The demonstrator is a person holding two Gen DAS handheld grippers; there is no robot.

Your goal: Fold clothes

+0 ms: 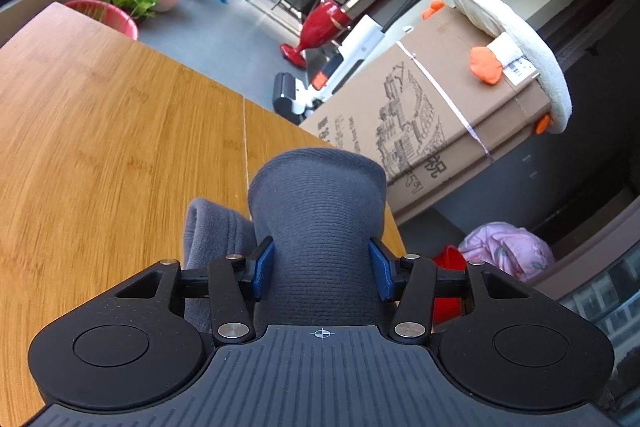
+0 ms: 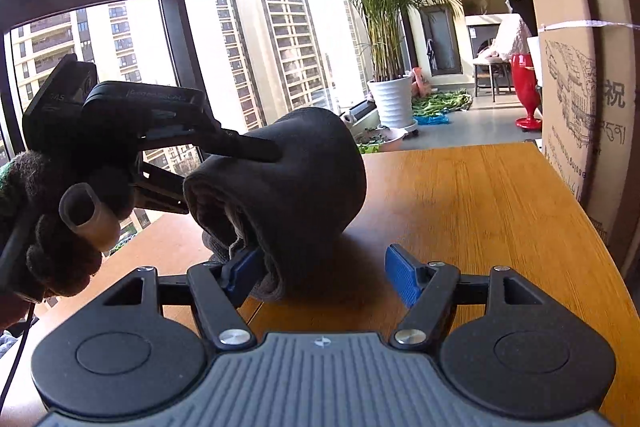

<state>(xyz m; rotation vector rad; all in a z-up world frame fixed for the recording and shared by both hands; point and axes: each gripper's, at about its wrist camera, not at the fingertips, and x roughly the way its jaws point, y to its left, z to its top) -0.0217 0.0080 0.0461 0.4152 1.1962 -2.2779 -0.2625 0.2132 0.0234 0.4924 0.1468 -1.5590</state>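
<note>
Item: grey knitted garment (image 1: 320,227), thick ribbed fabric, bunched into a rolled bundle. In the left wrist view it rises between the two blue pads, which press against its sides; a second fold of the same cloth hangs just to the left of the pads. It sits over the right-hand edge of the wooden table (image 1: 100,147), near a seam between two boards.

Left gripper (image 1: 322,269): jaws closed onto the garment, holding it at a middling width set by the cloth's bulk. In the right wrist view the same tool (image 2: 160,131) shows from the side, carried by a hand in a dark knitted glove (image 2: 60,235), its black fingers clamped on the upper part of the bundle (image 2: 296,179).

Right gripper (image 2: 324,275): jaws wide. The left blue pad (image 2: 244,267) touches the lower edge of the bundle; the right blue pad (image 2: 402,279) stands apart from it over bare table (image 2: 480,219). Nothing is gripped.

Surroundings: printed cardboard box (image 1: 432,115) just beside the table's far right edge, with a cream cushion (image 1: 520,39) on top. Red vase (image 1: 320,27) on the grey floor beyond. White ribbed planter (image 2: 390,99) with a tall palm, by the window. Pink floral cloth (image 1: 508,243) lying low, past the table's right edge.
</note>
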